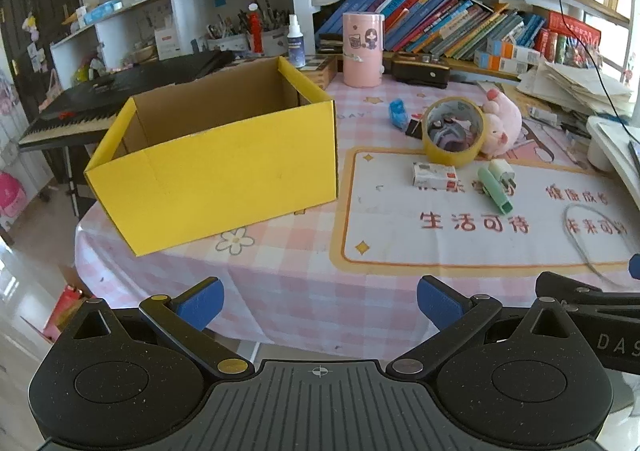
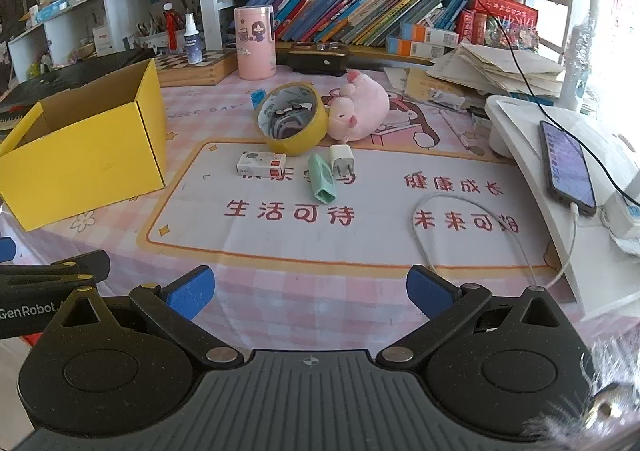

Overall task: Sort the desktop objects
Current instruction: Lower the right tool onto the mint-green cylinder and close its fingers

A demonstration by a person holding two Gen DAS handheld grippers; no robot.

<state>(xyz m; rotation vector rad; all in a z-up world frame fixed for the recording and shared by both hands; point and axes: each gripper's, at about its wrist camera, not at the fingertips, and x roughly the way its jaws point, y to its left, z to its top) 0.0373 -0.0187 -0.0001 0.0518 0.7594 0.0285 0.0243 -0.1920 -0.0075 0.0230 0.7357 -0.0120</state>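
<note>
1. Clearly legible writing first: the white mat carries red Chinese characters, "生活可待", "健康成长" and "未来可期" in the middle of the right wrist view, and the pink checked cloth reads "NICE DAY" above the mat. The other tool at the lower left of that view is marked "GenRobot"; in the left wrist view the one at the lower right shows "DAS".
2. My left hand-held gripper has its blue pads spread wide, gripping nothing, low over the near edge of the surface.
3. My right hand-held gripper is likewise spread and empty, at the near edge in front of the mat.
4. The things to sort sit in the upper centre of the right wrist view: a yellow tape roll propped on edge, a pink plush pig touching its right side, a small white box, a green clip and a white charger plug just beside each other below the roll.
5. The yellow cardboard box stands open-topped at the left of the surface, its near corner close to the edge.
6. Open mat lies between my fingers and the items; a white cable loops at the right toward a phone on a white stand.
7. Behind are bookshelves, a pink canister and a keyboard instrument at the left.
</note>
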